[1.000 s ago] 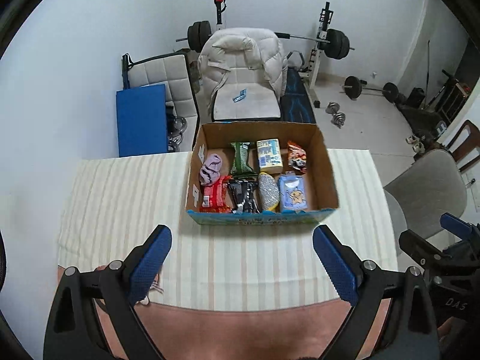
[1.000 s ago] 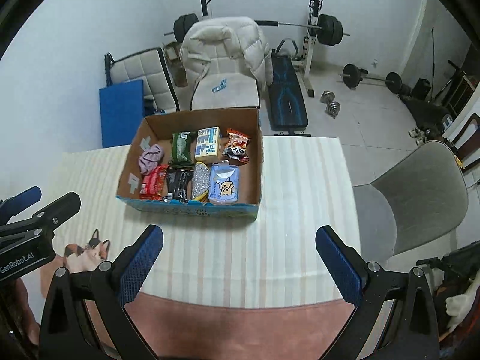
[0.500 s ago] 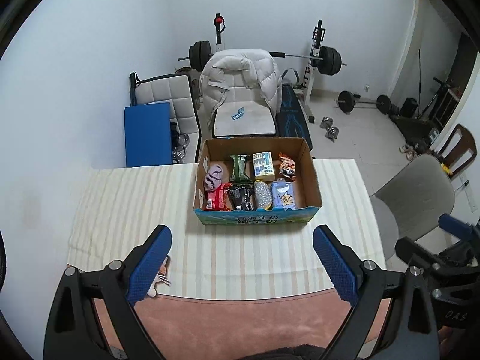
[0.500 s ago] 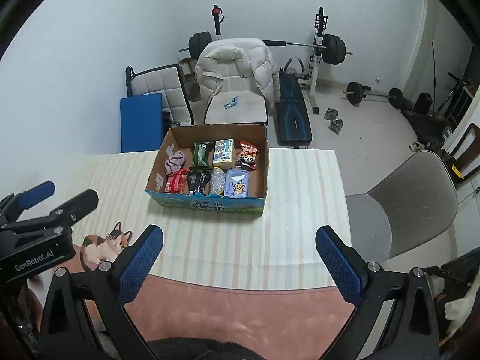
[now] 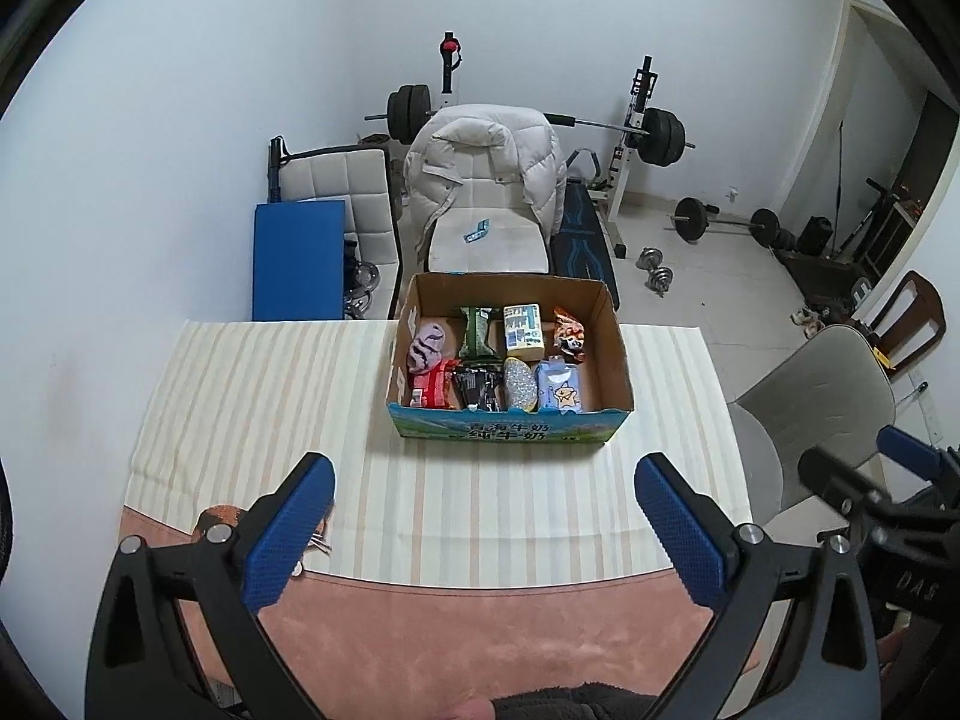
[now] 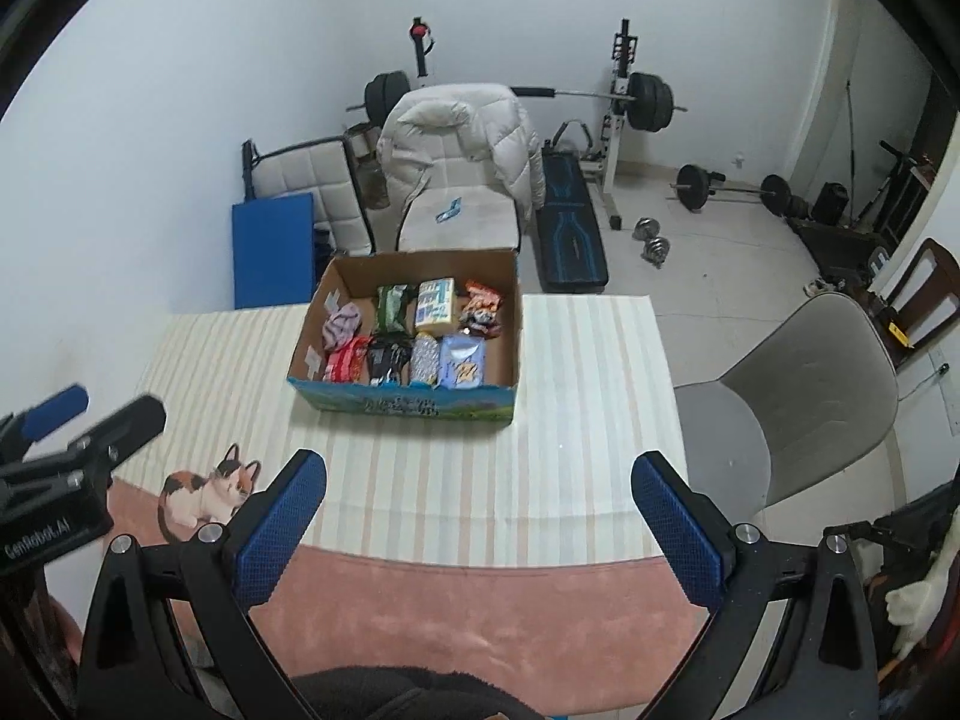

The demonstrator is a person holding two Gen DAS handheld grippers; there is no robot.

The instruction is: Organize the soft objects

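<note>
Nearest, the left gripper (image 5: 485, 507) and the right gripper (image 6: 478, 501) both hang spread wide with nothing between their blue pads, above the pink near edge of the table (image 5: 468, 600). Farther on, a cardboard box (image 5: 510, 423) sits on the striped cloth (image 5: 270, 396), holding a purple sock (image 5: 427, 347), snack packets and a blue pouch (image 5: 560, 391). Beyond stands a chair draped with a white jacket (image 5: 480, 162)

Open cardboard box (image 5: 623, 354) of packed soft items (image 5: 427, 349) sits on striped cloth.
</note>
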